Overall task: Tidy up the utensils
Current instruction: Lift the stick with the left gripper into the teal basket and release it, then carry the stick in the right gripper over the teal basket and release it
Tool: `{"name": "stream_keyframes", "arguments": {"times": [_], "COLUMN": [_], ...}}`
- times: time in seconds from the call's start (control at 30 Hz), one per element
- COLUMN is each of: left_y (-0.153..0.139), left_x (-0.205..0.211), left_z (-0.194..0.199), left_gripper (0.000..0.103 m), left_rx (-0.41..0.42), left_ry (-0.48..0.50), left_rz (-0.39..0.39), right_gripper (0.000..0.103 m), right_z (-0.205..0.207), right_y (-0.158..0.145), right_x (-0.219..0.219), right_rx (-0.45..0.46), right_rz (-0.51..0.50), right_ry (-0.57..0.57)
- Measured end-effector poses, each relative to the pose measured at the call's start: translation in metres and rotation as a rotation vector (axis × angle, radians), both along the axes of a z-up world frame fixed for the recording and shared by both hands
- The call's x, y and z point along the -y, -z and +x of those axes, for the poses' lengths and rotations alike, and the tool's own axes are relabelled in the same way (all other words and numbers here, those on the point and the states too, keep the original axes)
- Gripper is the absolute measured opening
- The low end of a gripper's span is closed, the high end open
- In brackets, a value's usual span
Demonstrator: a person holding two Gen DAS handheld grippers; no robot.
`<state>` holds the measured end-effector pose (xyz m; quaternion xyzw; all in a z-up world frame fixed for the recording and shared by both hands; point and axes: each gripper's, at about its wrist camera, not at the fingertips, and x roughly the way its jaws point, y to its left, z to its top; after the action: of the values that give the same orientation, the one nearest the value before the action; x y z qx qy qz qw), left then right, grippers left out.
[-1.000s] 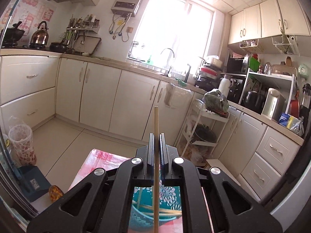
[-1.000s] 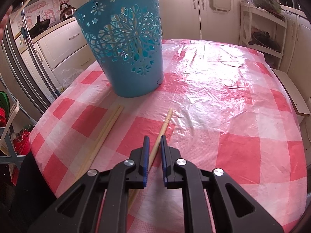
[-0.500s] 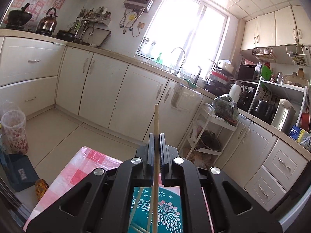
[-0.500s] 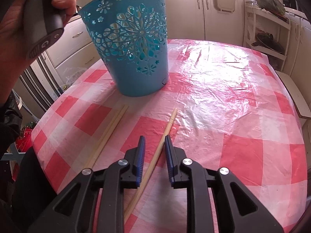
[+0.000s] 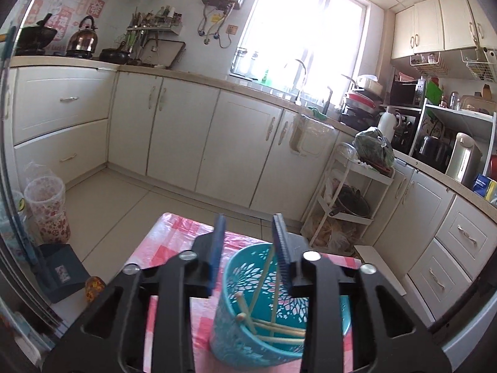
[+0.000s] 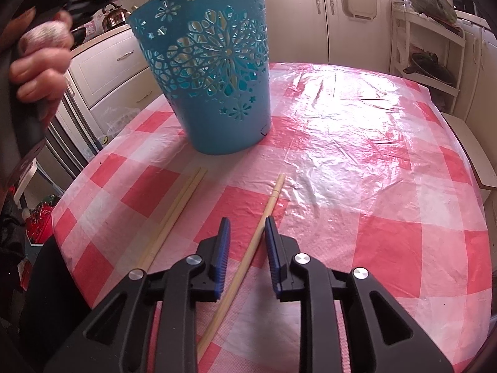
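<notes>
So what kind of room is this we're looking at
A home kitchen, most likely: a sink with a tap under the window, a kettle on the counter, and cabinets along the walls.

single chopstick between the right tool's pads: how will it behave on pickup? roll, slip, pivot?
The chopstick looks thin, stiff and light, so probably no flex. It lies flat on glossy, wrinkled plastic tablecloth, so it may skid when nudged. The right tool straddles it near mid-length, pads apart; a pinch there should limit drooping, though it may pivot.
</notes>
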<state>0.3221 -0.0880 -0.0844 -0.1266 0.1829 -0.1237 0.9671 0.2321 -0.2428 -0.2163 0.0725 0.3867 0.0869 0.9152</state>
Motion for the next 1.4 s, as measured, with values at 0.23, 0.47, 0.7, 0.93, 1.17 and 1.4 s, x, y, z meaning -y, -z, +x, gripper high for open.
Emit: {"name": "stream_keyframes", "arguments": {"times": [0.23, 0.47, 0.7, 0.93, 1.17, 1.4], "left_y": [0.027, 0.112, 0.146, 0.146, 0.141, 0.142], "left_x": [-0.060, -0.090, -0.089, -0.087, -0.071, -0.066], "left_z": [-0.061, -0.042, -0.032, -0.033, -0.038, -0.034], "left_gripper": [0.077, 0.079, 0.079, 0.079, 0.079, 0.079], "left_rx": [-0.039, -0.292, -0.361, -0.346, -0.312, -0.334], "left_ry": [-0.106, -0.138, -0.114, -0.102, -0.086, -0.084], "left_rz": [0.067, 0.081, 0.104, 0.096, 0.182, 0.217], "right_gripper": [0.021, 0.008, 0.008, 0.006, 0.006, 0.006], "right_z": [0.000, 0.002, 0.008, -0.001, -0.026, -0.034], "right_y": [0.000, -0.003, -0.007, -0.004, -0.022, -0.077], "right_x": [0.003, 0.004, -0.011, 0.006, 0.047, 0.057], "right_rx": [-0.005, -0.046, -0.093, -0.081, 0.005, 0.159], "right_rz": [0.015, -0.030, -0.156, -0.017, 0.264, 0.364], "right_ry": [0.019, 0.042, 0.024, 0.086, 0.133, 0.120]}}
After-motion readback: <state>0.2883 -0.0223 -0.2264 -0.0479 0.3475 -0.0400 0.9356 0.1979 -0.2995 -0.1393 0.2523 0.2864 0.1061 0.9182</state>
